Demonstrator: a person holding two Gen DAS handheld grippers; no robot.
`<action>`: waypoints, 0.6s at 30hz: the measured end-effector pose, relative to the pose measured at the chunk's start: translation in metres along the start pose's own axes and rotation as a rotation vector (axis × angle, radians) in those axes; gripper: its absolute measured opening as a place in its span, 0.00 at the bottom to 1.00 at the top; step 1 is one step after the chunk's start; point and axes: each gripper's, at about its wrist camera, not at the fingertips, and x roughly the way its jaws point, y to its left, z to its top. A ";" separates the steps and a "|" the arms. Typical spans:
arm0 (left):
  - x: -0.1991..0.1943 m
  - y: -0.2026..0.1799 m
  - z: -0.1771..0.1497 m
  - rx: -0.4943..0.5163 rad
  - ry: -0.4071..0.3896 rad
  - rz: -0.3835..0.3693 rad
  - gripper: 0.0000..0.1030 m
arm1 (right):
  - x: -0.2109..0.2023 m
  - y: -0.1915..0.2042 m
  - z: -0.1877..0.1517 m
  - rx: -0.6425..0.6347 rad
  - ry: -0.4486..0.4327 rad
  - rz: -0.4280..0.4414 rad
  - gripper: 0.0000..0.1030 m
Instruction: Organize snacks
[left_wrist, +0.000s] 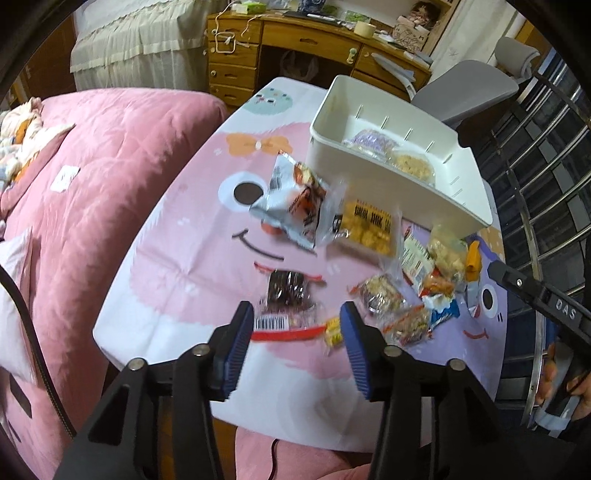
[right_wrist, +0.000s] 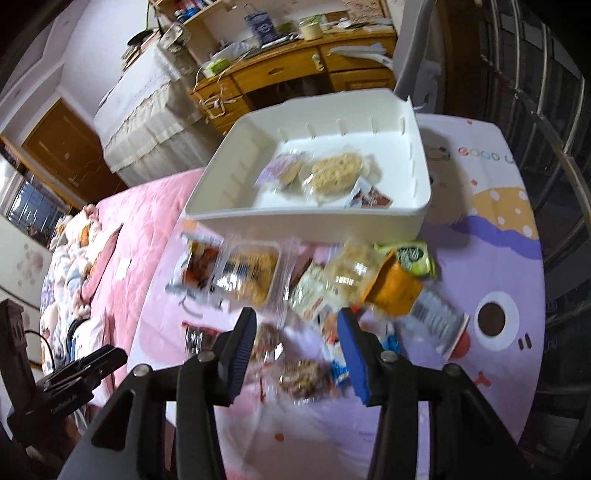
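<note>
- Right, from my left wrist camera I see the left gripper (left_wrist: 297, 319) with its blue-padded jaws parted and nothing pinched between them; it hangs over a dark brown chocolate-looking snack in a clear wrapper (left_wrist: 286, 290) lying flat on the pink-and-lilac cartoon-printed tablecloth (left_wrist: 177, 266)
- The right gripper (right_wrist: 297, 326) is likewise released — jaws apart, empty; below it a blurred heap of small wrapped snacks (right_wrist: 303, 373) rests on the cloth
- The white rectangular plastic bin (right_wrist: 314, 218) stands at the far side of the table, just behind the loose pile; inside it lie a round pale cookie in clear film (right_wrist: 334, 171), a purple-wrapped biscuit (right_wrist: 282, 168) touching it, and a small dark sachet (right_wrist: 371, 197) by the near wall
- Outside the bin, near its front wall: a clear tray of yellow crackers (right_wrist: 249, 271), a silver-and-orange packet (left_wrist: 291, 201), an orange pouch (right_wrist: 393, 286) and a green wrapper (right_wrist: 412, 258) — all loosely overlapping
- A pink quilted bed (left_wrist: 110, 155) sits beside the table
</note>
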 end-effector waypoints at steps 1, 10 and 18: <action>0.002 0.001 -0.002 -0.006 0.006 0.002 0.50 | 0.001 0.001 -0.004 -0.007 0.011 0.006 0.48; 0.028 0.009 -0.009 -0.041 0.080 0.020 0.67 | 0.017 0.010 -0.022 -0.073 0.103 0.020 0.58; 0.070 0.020 -0.001 -0.078 0.199 0.025 0.77 | 0.051 0.024 -0.023 -0.136 0.215 0.010 0.64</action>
